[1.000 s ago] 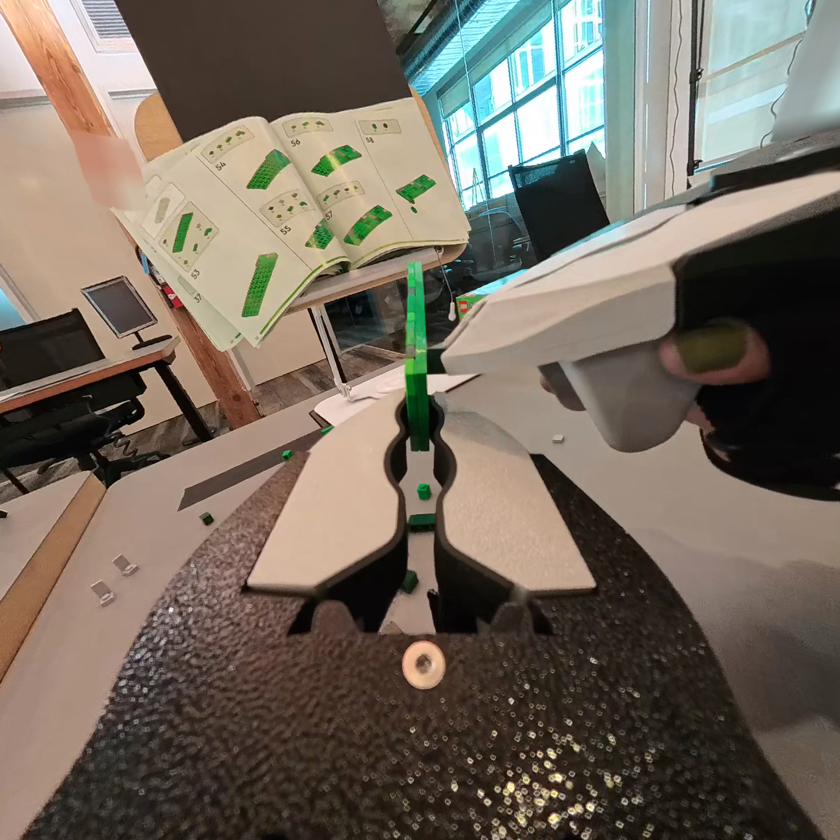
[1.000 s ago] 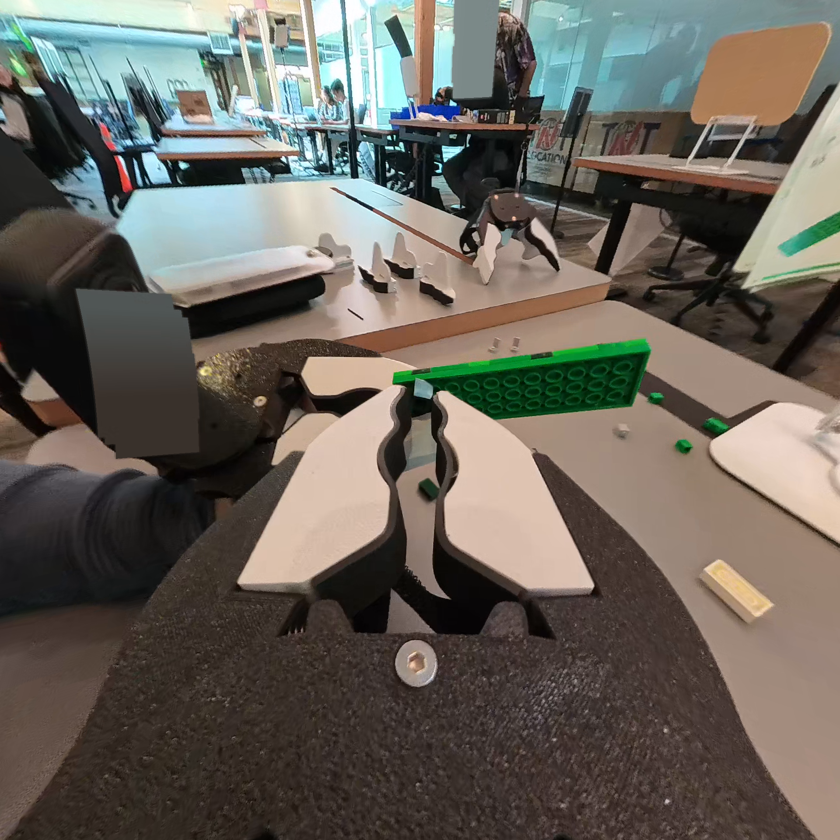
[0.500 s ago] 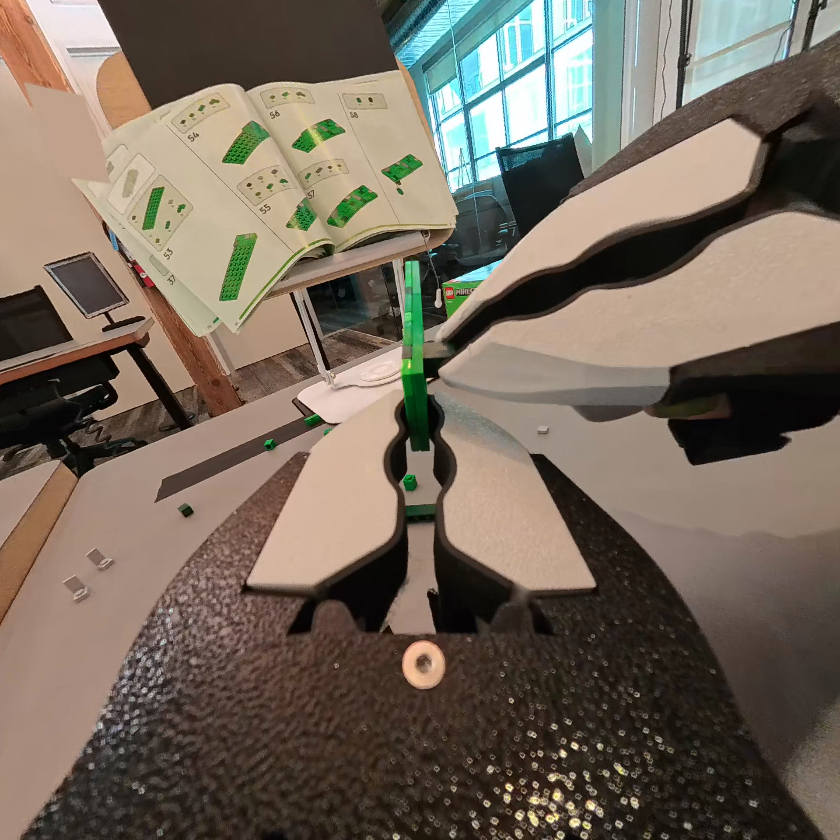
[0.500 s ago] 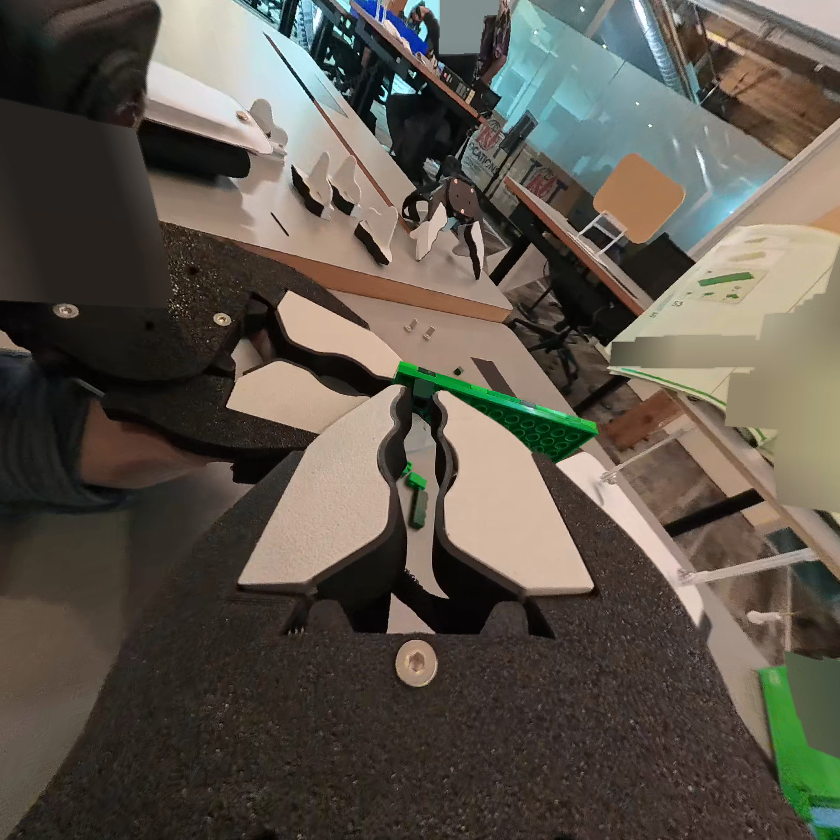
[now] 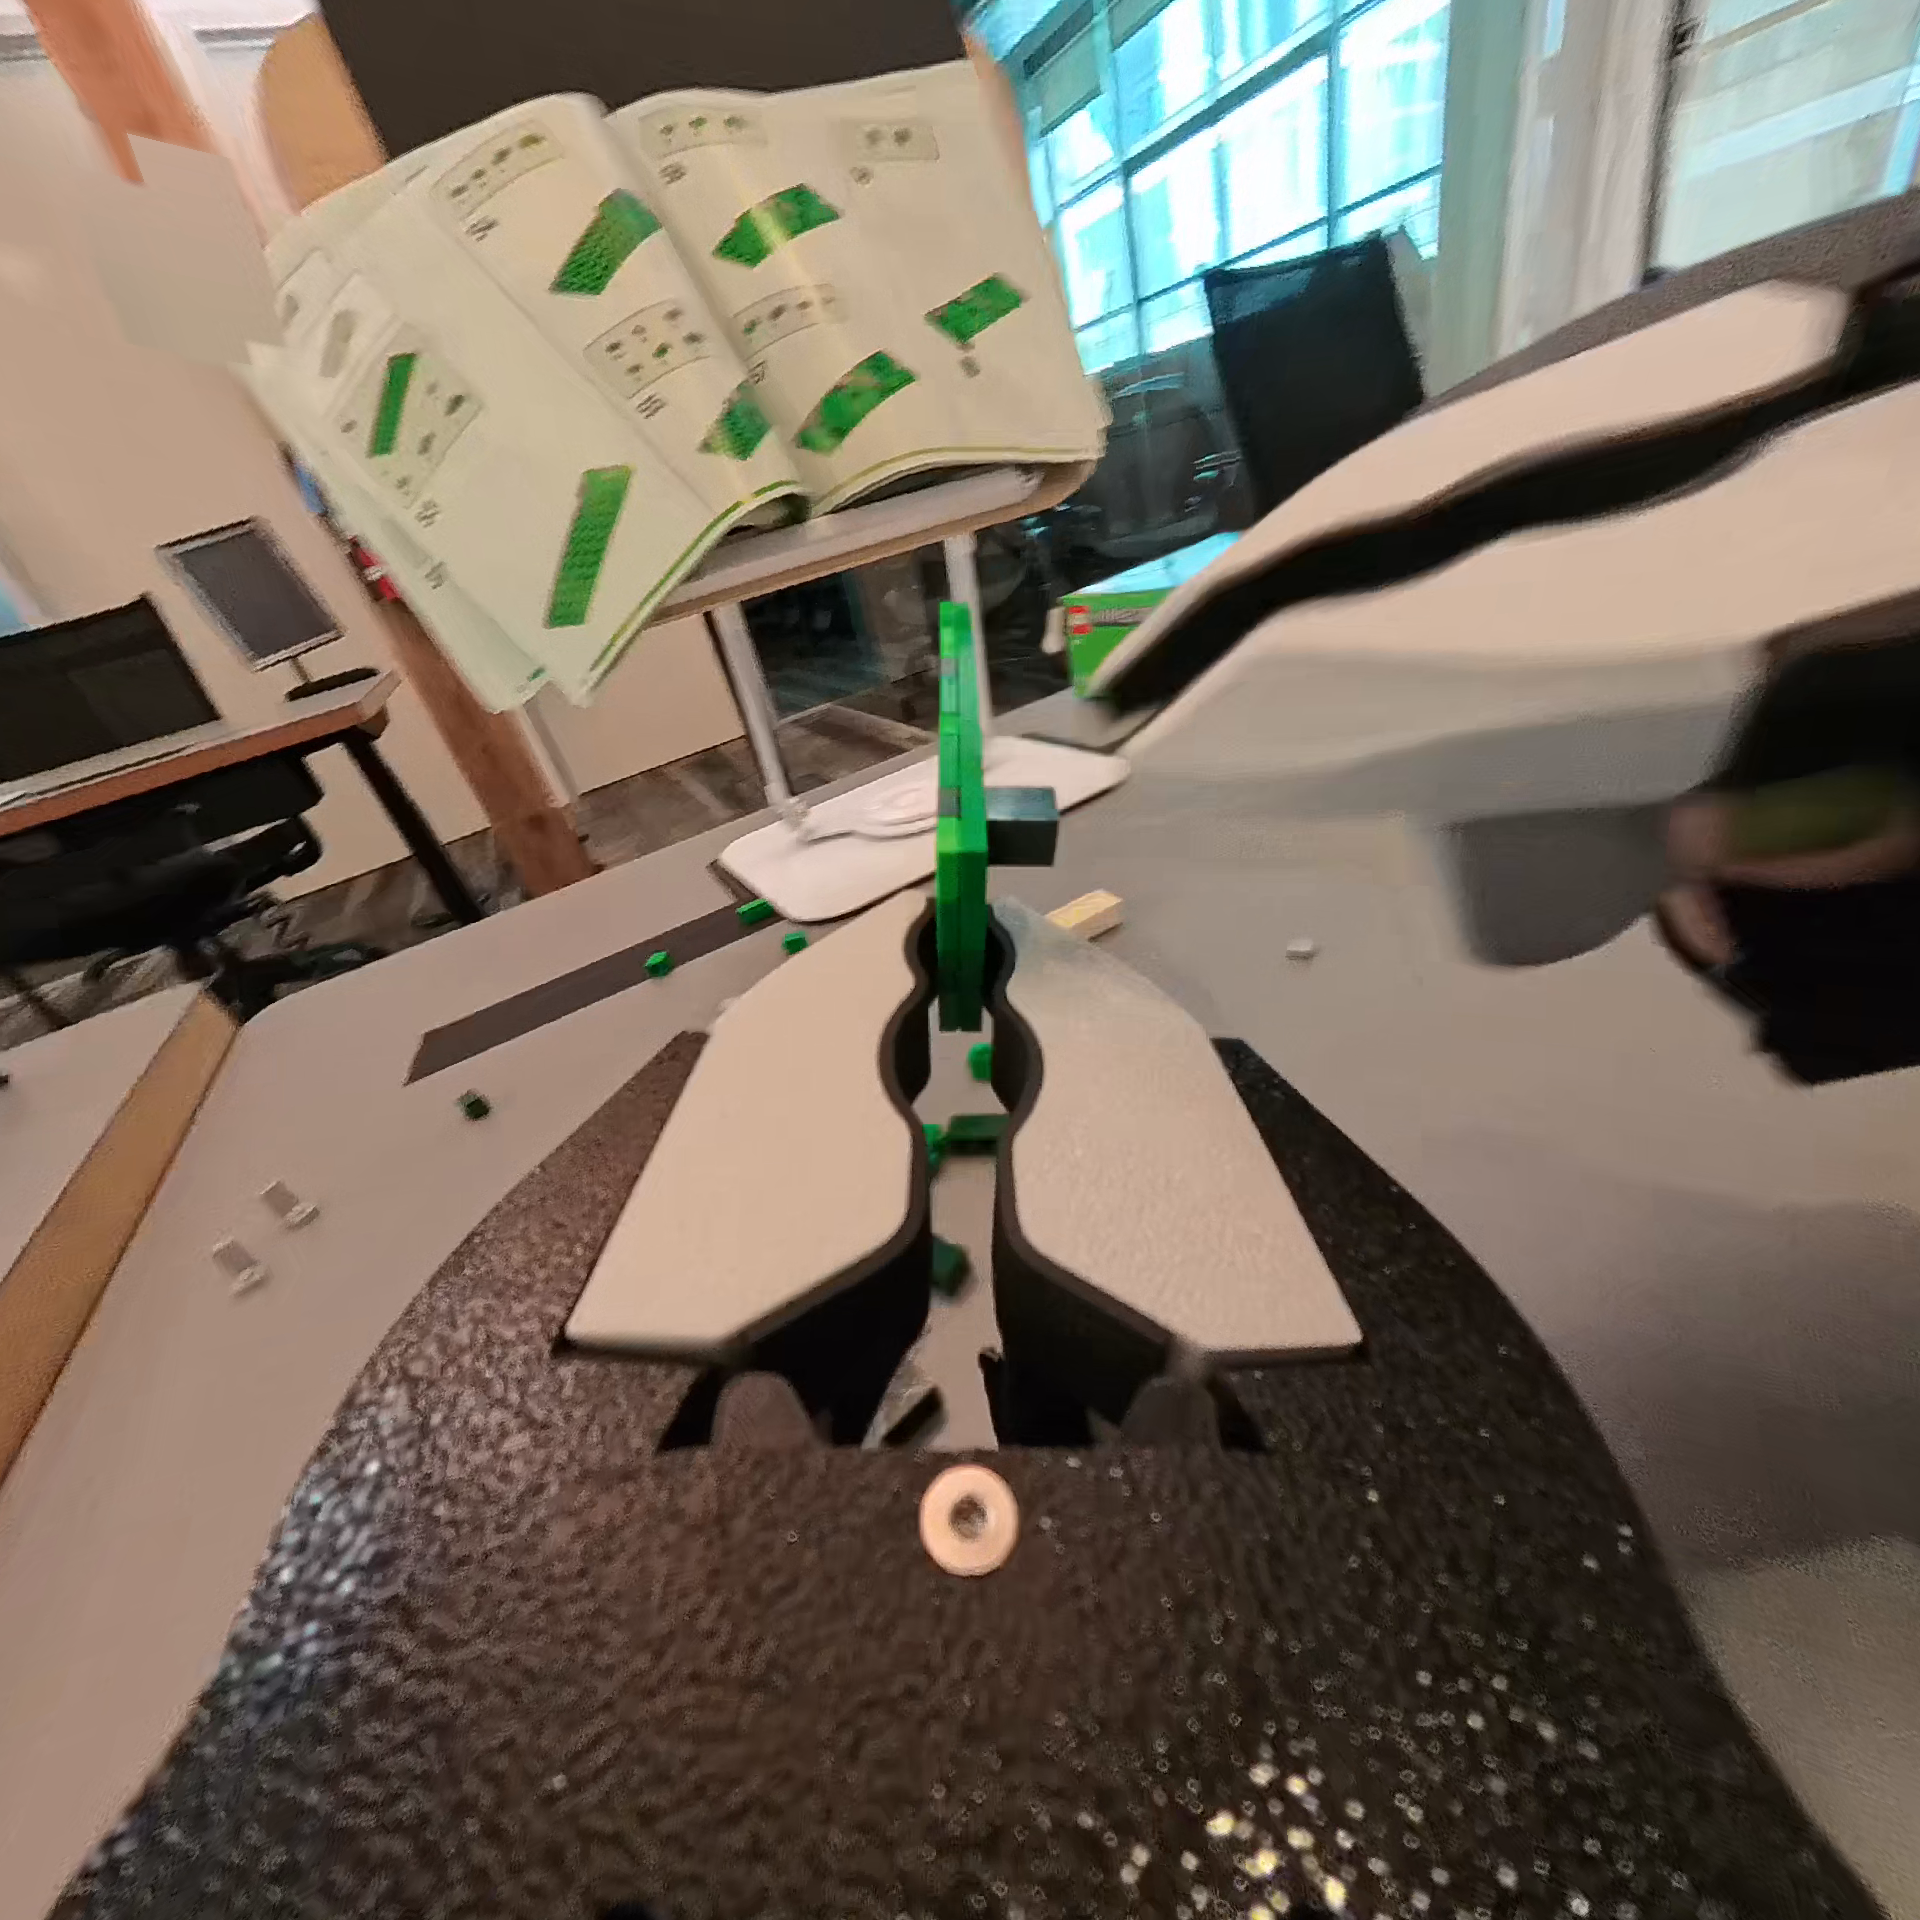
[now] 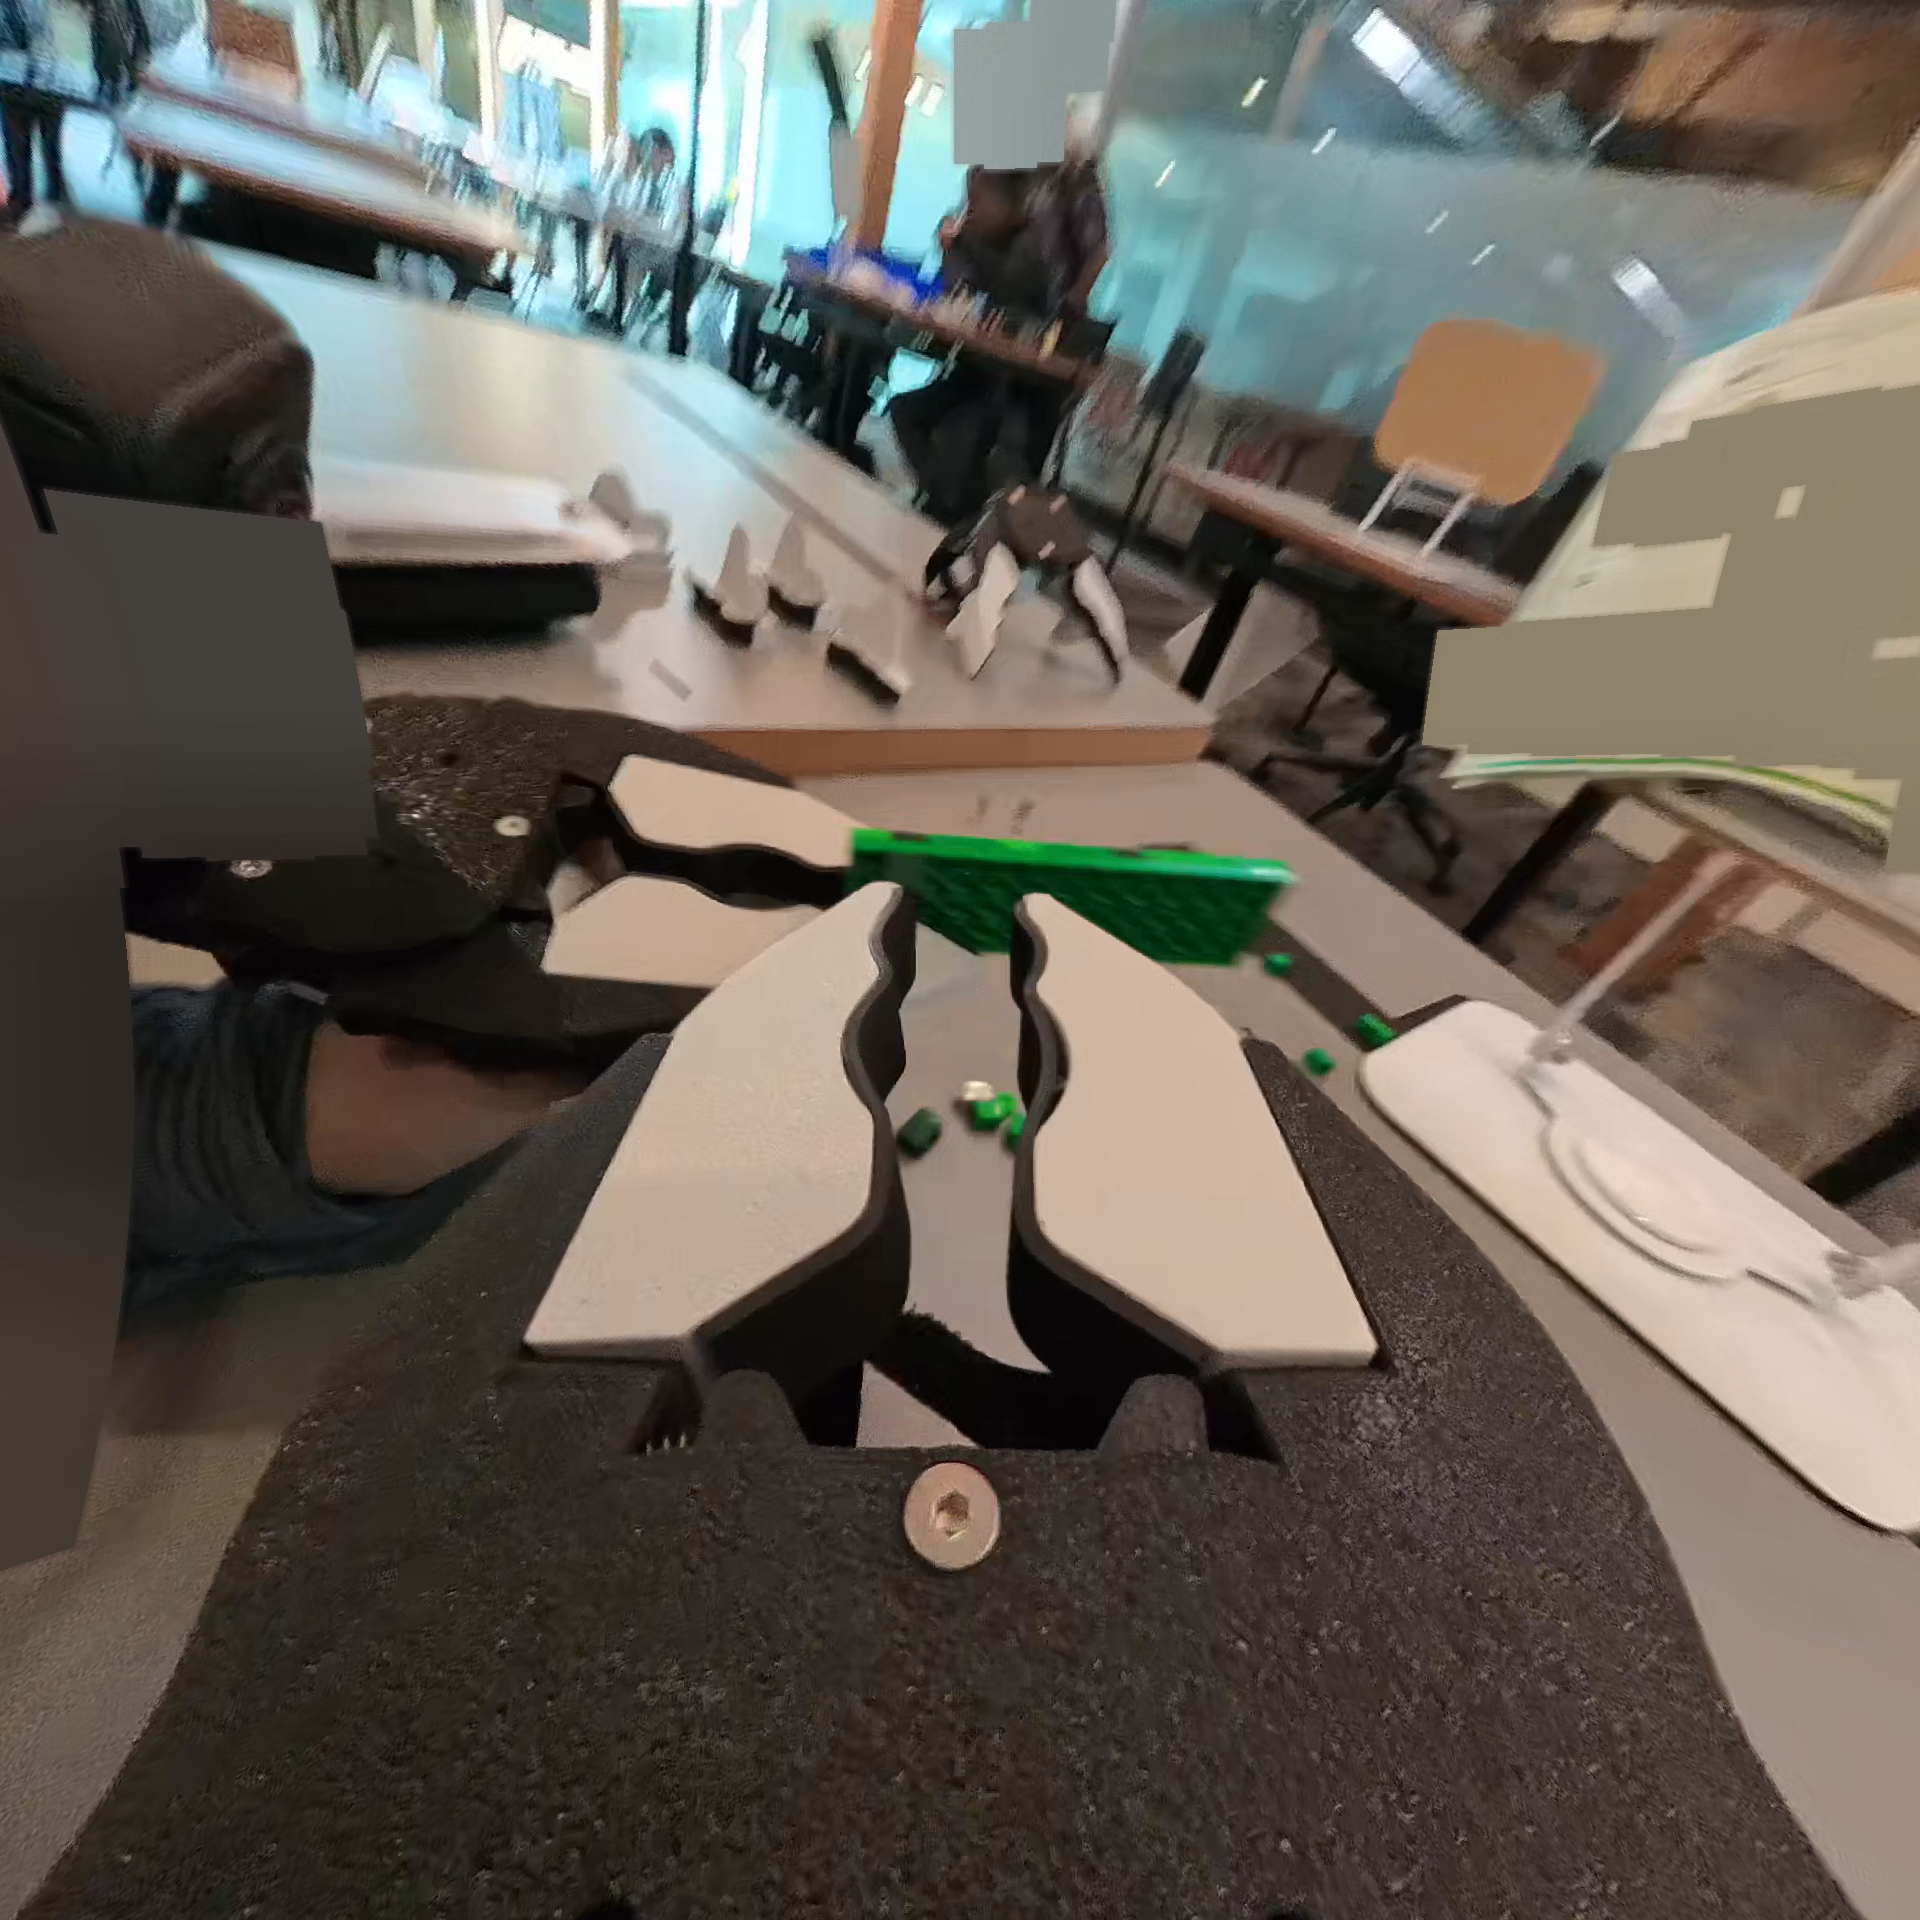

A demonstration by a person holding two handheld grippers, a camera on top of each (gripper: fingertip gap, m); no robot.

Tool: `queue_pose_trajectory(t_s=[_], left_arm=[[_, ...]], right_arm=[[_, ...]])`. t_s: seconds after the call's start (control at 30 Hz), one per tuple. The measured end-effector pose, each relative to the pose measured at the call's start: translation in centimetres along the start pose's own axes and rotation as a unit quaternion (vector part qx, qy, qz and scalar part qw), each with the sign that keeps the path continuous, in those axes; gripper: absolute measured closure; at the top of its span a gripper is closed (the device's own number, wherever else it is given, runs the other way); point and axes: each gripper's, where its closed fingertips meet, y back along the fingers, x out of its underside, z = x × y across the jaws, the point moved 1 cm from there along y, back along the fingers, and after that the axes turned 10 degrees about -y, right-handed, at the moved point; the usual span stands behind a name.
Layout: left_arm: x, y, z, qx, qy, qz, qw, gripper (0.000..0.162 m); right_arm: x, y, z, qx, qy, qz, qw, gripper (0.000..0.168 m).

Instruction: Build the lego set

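Observation:
My left gripper (image 5: 961, 935) is shut on the lower edge of a bright green studded plate (image 5: 958, 748) and holds it edge-on and upright above the grey table (image 5: 1455, 1195). A small dark green brick (image 5: 1023, 826) sticks out from the plate's right face. My right gripper (image 5: 1117, 717) hovers to the right of the plate, apart from it. In the right wrist view, the right gripper (image 6: 961, 920) is open and empty, with the plate (image 6: 1091, 894) just beyond its tips. The left gripper (image 6: 831, 873) holds the plate's left end. Loose green bits (image 6: 920, 1127) lie below.
An open instruction booklet (image 5: 675, 343) rests on a stand with a white base (image 5: 862, 842). Small green pieces (image 5: 655, 961), a tan brick (image 5: 1086, 914) and clear bits (image 5: 260, 1236) are scattered on the table. A green box (image 5: 1112, 623) stands behind. Spare gripper parts (image 6: 790, 603) sit on the neighbouring table. Some 5 cm of space lies between my two pairs of fingers.
My right gripper has opened and drawn back from the plate. The dark green brick it held stays on the plate's face. The left gripper still holds the plate.

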Motion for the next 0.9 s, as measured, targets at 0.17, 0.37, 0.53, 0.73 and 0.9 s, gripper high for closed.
queue_pose_trajectory(t_s=[0.17, 0.37, 0.53, 0.73, 0.9], left_arm=[[1.9, 0.9, 4.9, -0.061, 0.097, 0.004, 0.993, 0.156], [2.7, 1.2, 6.1, -0.074, 0.112, 0.012, 0.991, 0.156], [2.8, 0.6, 4.9, 0.004, 0.163, 0.008, 0.987, 0.156], [3.3, 0.3, 0.1, 0.252, 0.247, 0.051, 0.934, 0.156], [3.7, 1.7, -4.1, 0.381, 0.176, 0.117, 0.900, 0.156]], right_arm=[[5.4, -0.1, -5.8, 0.045, -0.039, 0.108, 0.992, 0.156], [10.7, -3.9, -8.3, 0.008, -0.048, 0.243, 0.969, 0.156], [6.7, -4.4, -6.4, -0.094, 0.009, 0.106, 0.990, 0.132], [1.6, -0.9, -4.9, -0.252, -0.039, 0.011, 0.967, 0.122], [5.1, 0.6, -2.6, -0.339, 0.033, 0.219, 0.914, 0.129]])
